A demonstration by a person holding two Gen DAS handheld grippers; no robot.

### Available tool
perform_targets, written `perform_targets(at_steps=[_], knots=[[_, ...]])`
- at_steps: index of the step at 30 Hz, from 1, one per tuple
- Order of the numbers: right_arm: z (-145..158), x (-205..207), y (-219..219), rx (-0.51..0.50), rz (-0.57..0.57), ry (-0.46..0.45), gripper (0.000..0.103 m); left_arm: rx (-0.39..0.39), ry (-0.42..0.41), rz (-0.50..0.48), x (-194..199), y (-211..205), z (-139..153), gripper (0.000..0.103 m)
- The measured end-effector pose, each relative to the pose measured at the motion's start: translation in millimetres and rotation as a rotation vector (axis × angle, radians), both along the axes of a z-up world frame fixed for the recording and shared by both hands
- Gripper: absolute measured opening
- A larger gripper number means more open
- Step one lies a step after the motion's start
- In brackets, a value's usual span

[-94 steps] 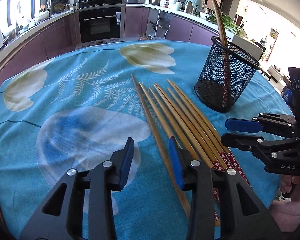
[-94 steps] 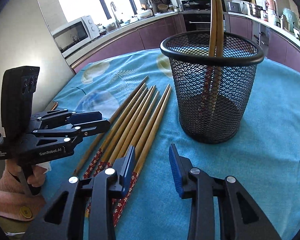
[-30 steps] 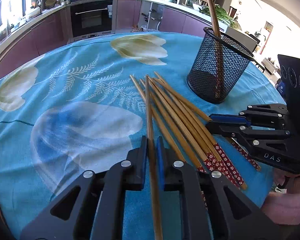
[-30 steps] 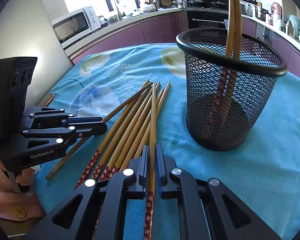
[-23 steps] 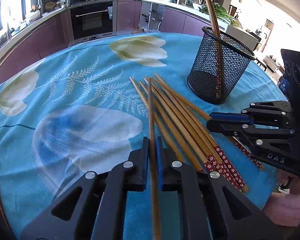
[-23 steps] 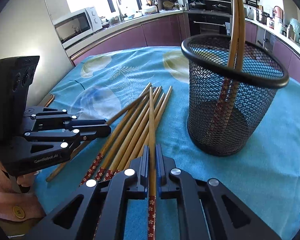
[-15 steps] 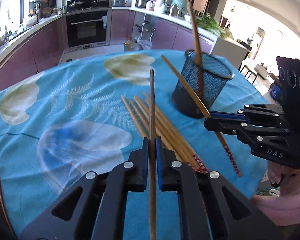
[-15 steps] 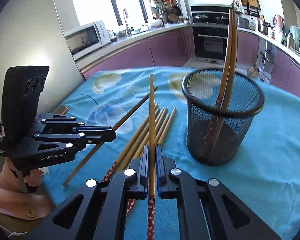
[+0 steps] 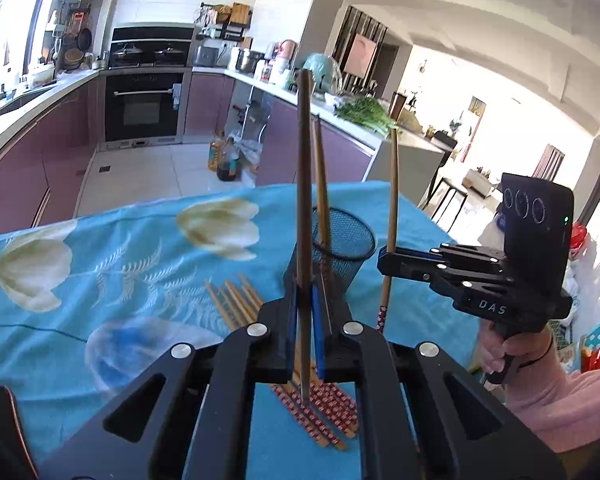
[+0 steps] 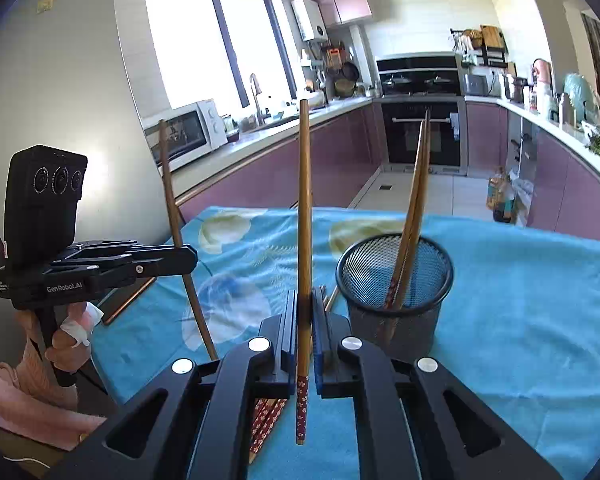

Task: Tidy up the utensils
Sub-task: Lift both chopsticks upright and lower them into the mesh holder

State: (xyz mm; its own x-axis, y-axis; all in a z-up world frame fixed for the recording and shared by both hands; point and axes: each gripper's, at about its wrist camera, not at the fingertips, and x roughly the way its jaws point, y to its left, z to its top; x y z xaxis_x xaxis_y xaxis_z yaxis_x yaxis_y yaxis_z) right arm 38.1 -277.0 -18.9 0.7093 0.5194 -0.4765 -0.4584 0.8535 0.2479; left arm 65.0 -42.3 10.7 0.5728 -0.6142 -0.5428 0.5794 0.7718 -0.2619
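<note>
The desk point(image 9: 148, 248) below both grippers wears a turquoise cloth printed with pale tulips, and beyond it runs a kitchen of plum-coloured cabinets with a black oven point(image 9: 144, 106) set in them. Only the right wrist view takes in the window and the white microwave point(image 10: 188, 132) off to that gripper's left; only the left wrist view shows the bright room opening to its right and the greens point(image 9: 364, 114) on the counter.

The left gripper point(image 9: 305, 328) is clamped on a plain chopstick point(image 9: 303, 200), held nearly upright. The right gripper point(image 10: 305, 332) pinches a flower-patterned chopstick point(image 10: 305, 216) the same way, its red end hanging beneath the fingers. Ahead of both, slightly right of each, stands the black mesh holder point(image 10: 396, 280) with two chopsticks point(image 10: 414, 208) leaning inside. The loose chopsticks point(image 9: 236, 300) lie on the cloth beneath the left gripper, just left of the holder.
</note>
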Motion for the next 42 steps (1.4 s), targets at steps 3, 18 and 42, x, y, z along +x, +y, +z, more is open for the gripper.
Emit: perform_targets(at_steps=[3,18,42], knots=[[10,1,-8,0.014,-0.016,-0.030,0.006,-0.027,-0.027,-0.005,3,-5,11,0.008],[54,26,-42,0.065,-0.117,-0.168,0.006,-0.123,-0.150,-0.038,33,-46,72,0.007],[1,77,-37,0.013,-0.170,0.019,0.006,0.086,-0.013,-0.057,77,-94,10,0.008]])
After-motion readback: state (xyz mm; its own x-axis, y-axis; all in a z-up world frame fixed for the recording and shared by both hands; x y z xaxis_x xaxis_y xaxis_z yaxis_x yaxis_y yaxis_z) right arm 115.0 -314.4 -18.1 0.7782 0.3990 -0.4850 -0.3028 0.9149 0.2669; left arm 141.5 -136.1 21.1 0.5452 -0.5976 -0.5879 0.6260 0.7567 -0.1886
